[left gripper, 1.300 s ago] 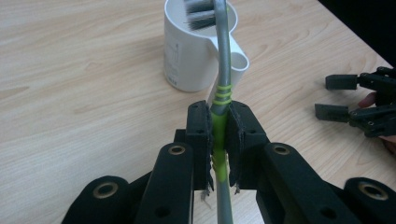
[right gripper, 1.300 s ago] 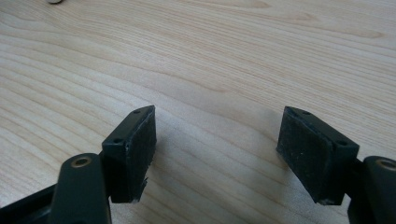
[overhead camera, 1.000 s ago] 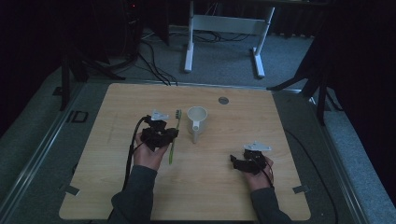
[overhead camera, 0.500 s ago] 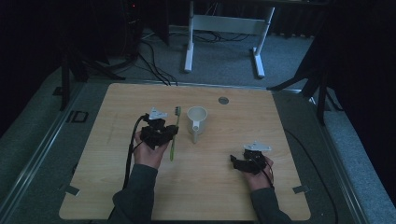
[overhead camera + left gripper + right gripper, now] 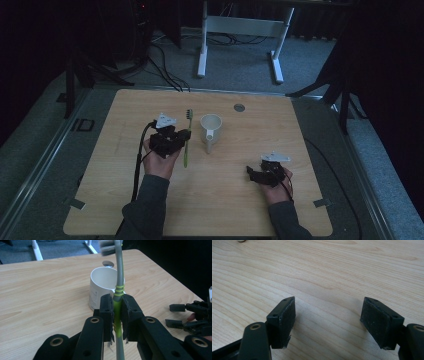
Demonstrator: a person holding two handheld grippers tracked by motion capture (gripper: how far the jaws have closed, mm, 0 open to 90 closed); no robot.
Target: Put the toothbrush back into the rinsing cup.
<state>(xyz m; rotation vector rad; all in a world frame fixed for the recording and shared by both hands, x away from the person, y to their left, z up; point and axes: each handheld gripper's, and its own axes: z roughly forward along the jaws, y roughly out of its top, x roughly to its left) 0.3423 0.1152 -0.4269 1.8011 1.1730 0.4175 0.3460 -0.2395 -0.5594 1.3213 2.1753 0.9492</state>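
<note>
Two grippers sit over the wooden worktop (image 5: 225, 200). The left gripper (image 5: 117, 312) has its jaws clamped on the green-and-grey toothbrush (image 5: 119, 287) at mid-handle, bristles pointing away, just beside the white mug (image 5: 211, 131). The right gripper (image 5: 328, 320), near the worktop's right front, holds its jaws wide apart over bare wood.

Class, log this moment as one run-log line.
left gripper: shut on toothbrush | right gripper: open, empty | mug: upright on table
</note>
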